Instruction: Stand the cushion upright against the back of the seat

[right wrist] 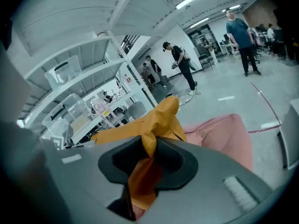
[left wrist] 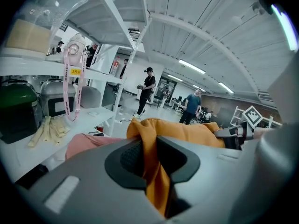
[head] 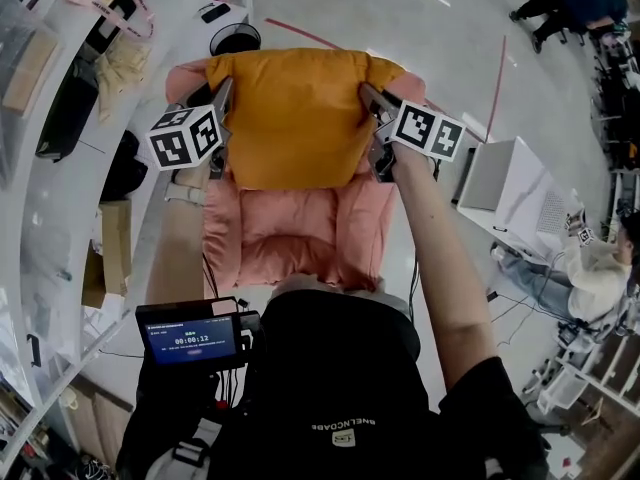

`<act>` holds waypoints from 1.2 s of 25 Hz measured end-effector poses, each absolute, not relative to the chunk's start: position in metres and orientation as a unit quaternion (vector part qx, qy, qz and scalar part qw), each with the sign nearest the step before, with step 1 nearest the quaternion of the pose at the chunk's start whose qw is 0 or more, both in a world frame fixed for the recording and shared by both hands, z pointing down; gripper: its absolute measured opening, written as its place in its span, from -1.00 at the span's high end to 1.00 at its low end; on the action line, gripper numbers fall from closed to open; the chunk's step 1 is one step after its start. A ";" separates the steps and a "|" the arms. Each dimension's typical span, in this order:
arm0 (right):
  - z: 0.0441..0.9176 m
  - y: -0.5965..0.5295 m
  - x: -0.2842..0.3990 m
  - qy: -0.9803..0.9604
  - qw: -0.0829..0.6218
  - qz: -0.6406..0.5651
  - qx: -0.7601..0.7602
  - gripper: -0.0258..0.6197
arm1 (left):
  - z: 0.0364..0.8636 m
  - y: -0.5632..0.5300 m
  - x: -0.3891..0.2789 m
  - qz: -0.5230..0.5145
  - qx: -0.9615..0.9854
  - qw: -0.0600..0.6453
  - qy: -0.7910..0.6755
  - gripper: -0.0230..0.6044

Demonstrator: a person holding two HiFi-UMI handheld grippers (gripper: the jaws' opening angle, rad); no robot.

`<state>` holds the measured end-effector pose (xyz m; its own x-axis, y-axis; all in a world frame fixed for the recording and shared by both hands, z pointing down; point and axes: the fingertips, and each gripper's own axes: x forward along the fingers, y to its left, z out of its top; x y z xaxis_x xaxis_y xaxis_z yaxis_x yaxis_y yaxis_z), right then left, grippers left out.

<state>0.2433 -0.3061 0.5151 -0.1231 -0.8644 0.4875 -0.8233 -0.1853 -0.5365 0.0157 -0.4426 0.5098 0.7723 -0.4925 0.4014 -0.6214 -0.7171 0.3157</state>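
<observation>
An orange cushion (head: 296,116) stands upright in front of the back of a pink armchair (head: 290,233), held between both grippers. My left gripper (head: 222,103) is shut on the cushion's left upper edge; orange fabric (left wrist: 152,171) runs pinched between its jaws. My right gripper (head: 368,98) is shut on the right upper edge, and a fold of the cushion (right wrist: 145,167) sits squeezed in its jaws. The chair's pink backrest (right wrist: 224,139) shows behind the cushion, and its seat lies below it in the head view.
White shelving (head: 40,118) with boxes and bags runs along the left. A white cabinet (head: 505,183) stands right of the chair. A black bin (head: 234,38) sits behind the chair. People stand far off (left wrist: 147,90); a person sits at right (head: 590,268).
</observation>
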 end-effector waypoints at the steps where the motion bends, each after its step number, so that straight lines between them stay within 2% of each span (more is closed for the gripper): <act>1: 0.518 -0.307 0.245 0.633 0.033 -0.398 -0.664 0.61 | 0.513 -0.443 0.018 0.148 0.915 0.219 -0.307 0.66; 12: 0.571 -0.319 0.249 0.622 0.021 -0.394 -0.676 0.60 | 0.563 -0.450 0.028 0.147 0.910 0.230 -0.313 0.67; 21: 0.599 -0.309 0.237 0.622 0.059 -0.389 -0.677 0.61 | 0.594 -0.440 0.022 0.141 0.911 0.244 -0.302 0.67; 30: 0.632 -0.294 0.241 0.614 0.085 -0.425 -0.659 0.62 | 0.630 -0.427 0.033 0.178 0.906 0.244 -0.295 0.67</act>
<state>0.2411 -0.2945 0.6325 -0.1163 -0.8825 0.4557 -0.7373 -0.2308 -0.6350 0.0330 -0.4270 0.6299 0.7627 -0.4479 0.4666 -0.6217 -0.7066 0.3380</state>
